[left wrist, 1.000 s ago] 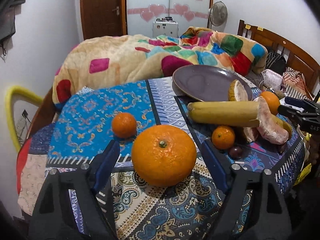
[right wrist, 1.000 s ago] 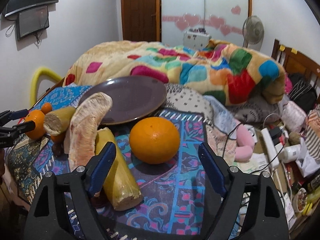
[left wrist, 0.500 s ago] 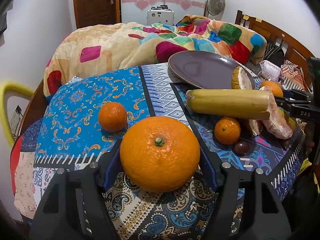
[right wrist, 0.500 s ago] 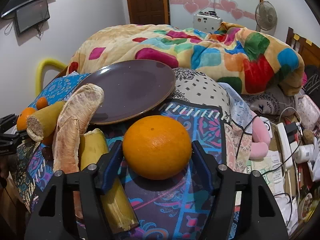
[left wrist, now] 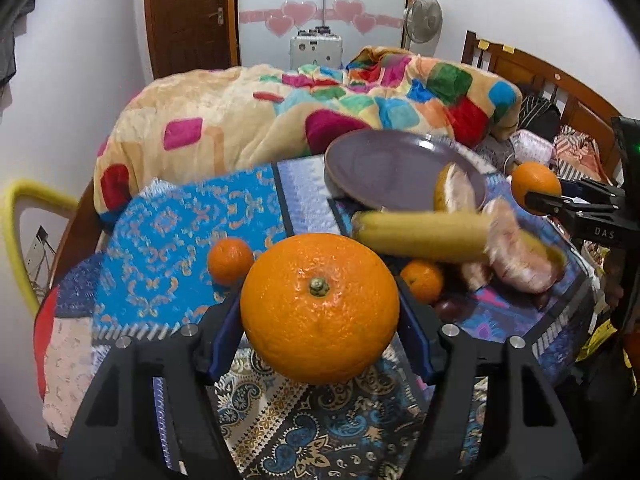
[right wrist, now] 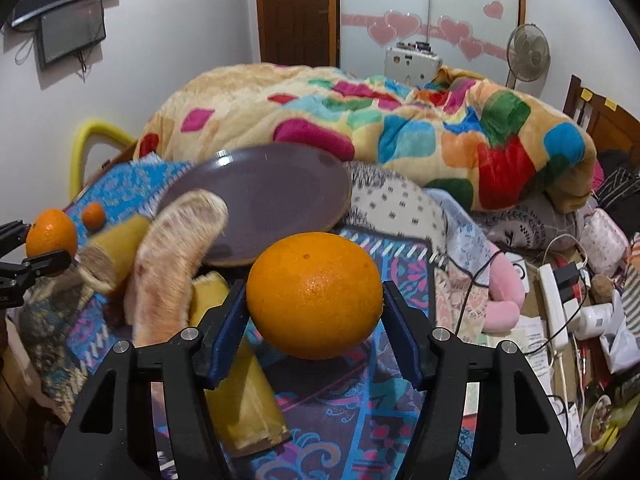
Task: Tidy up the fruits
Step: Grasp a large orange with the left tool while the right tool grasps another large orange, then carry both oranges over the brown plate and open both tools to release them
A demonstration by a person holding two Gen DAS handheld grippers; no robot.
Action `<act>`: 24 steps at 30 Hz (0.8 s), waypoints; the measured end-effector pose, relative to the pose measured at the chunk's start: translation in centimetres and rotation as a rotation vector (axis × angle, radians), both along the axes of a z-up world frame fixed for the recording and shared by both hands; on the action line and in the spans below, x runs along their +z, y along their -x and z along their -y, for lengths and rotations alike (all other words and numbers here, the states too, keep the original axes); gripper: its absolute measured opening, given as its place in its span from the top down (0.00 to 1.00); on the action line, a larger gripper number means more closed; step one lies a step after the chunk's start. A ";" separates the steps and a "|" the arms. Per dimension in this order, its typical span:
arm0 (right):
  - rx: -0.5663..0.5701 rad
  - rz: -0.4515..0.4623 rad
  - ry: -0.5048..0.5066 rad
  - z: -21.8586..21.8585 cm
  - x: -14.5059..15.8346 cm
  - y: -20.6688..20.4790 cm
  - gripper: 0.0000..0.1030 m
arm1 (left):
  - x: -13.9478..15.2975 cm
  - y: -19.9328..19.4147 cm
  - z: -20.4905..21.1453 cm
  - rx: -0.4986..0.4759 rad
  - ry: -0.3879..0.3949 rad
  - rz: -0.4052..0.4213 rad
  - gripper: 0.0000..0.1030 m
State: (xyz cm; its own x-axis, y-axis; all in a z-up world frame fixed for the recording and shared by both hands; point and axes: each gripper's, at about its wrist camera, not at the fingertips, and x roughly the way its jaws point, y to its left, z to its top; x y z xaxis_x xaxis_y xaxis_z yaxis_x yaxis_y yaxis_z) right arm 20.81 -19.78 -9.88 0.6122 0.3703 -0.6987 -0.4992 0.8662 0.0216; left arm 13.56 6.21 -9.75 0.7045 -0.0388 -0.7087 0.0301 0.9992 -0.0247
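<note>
Purple plate (left wrist: 384, 164) behind held oranges, banana (left wrist: 424, 236) between

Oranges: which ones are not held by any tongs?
The two small ones on the cloth; each big orange sits clamped between tongs.

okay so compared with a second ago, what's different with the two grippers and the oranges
Both grippers closed in. The left gripper, open around its orange a second ago, now clamps it and has lifted it; the right gripper did the same with its orange. The plate is empty as before, and the small oranges haven't moved.
</note>
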 end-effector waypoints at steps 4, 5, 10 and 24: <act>-0.007 0.049 -0.024 0.3 2.2 0.6 0.40 | 2.1 0.0 0.5 0.005 -0.011 0.045 0.34; -0.008 0.056 -0.030 0.3 2.6 0.8 0.40 | 2.6 -0.1 0.6 0.005 -0.010 0.052 0.34; -0.008 0.103 -0.057 0.3 4.6 1.2 0.40 | 4.3 -1.0 1.0 0.005 0.009 0.070 0.34; 0.000 0.173 -0.104 -1.0 6.4 -0.5 0.40 | 5.8 -6.1 1.1 0.018 0.021 0.081 0.34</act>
